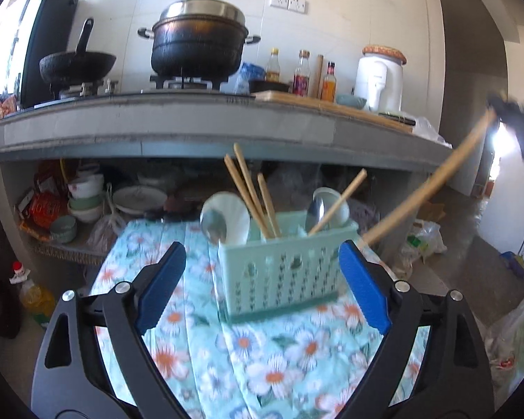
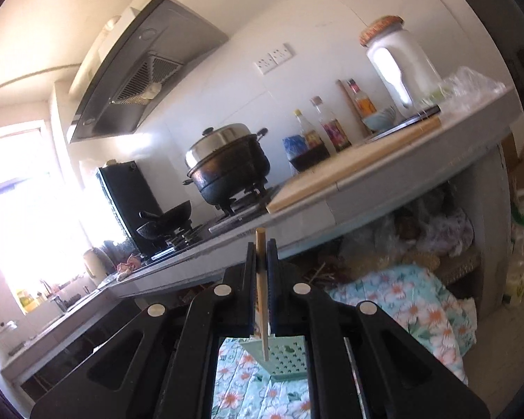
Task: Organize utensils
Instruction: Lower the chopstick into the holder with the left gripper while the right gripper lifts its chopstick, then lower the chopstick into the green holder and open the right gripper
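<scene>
A pale green perforated utensil basket [image 1: 283, 276] stands on a floral cloth [image 1: 248, 352]. It holds several wooden chopsticks [image 1: 251, 195] and two metal spoons [image 1: 215, 225]. My left gripper [image 1: 262, 269] is open just in front of the basket, its blue pads on either side of it, not touching. My right gripper [image 2: 261, 244] is shut on a single wooden chopstick [image 2: 262, 296], held steeply over the basket [image 2: 279, 358]. In the left wrist view that chopstick [image 1: 426, 181] slants down from the upper right toward the basket's right end.
A grey kitchen counter [image 1: 192, 129] runs behind, with a black pot [image 1: 199, 42], a wok [image 1: 77, 64], bottles and a white jar [image 1: 379, 76]. Bowls and plates [image 1: 87, 199] sit on the shelf under it. Plastic bags [image 1: 422, 241] lie on the floor to the right.
</scene>
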The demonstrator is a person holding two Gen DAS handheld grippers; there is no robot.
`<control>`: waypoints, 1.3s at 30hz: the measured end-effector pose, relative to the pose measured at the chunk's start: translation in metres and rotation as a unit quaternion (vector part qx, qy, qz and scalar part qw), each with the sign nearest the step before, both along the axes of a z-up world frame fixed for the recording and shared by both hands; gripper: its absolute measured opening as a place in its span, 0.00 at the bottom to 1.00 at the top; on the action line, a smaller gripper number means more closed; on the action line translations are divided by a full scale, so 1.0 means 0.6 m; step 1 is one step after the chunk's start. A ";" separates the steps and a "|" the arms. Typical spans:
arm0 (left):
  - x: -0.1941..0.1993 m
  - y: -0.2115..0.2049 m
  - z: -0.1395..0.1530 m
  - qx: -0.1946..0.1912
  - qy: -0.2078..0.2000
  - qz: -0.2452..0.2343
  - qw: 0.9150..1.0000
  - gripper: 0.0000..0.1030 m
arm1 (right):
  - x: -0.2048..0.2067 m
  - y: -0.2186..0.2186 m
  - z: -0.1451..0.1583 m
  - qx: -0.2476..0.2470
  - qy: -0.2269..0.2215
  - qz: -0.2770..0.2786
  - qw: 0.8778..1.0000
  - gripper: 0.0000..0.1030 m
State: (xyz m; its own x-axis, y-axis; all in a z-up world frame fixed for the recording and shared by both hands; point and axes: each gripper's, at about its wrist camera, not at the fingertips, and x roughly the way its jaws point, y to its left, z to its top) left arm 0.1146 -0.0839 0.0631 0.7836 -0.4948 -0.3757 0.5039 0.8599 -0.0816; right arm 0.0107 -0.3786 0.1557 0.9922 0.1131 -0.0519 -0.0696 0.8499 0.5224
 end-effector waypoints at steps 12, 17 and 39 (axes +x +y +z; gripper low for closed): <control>-0.022 0.011 -0.050 0.003 0.026 -0.005 1.000 0.89 | 0.146 0.063 0.050 -0.097 0.013 -0.016 0.995 0.06; -0.014 0.009 -0.051 -0.003 0.029 -0.001 1.000 0.91 | 0.199 0.098 0.024 -0.134 0.033 -0.024 0.990 0.06; -0.004 0.010 -0.058 0.012 0.049 0.051 0.997 0.92 | 0.100 0.087 -0.068 -0.129 0.069 -0.004 0.989 0.60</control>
State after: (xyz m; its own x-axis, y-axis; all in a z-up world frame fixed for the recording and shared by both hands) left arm 0.1120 -0.0779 0.0284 0.7883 -0.4040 -0.4641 0.4040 0.9087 -0.1047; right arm 0.0705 -0.3265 0.1146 0.9744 0.0704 -0.2135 -0.0053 0.9566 0.2913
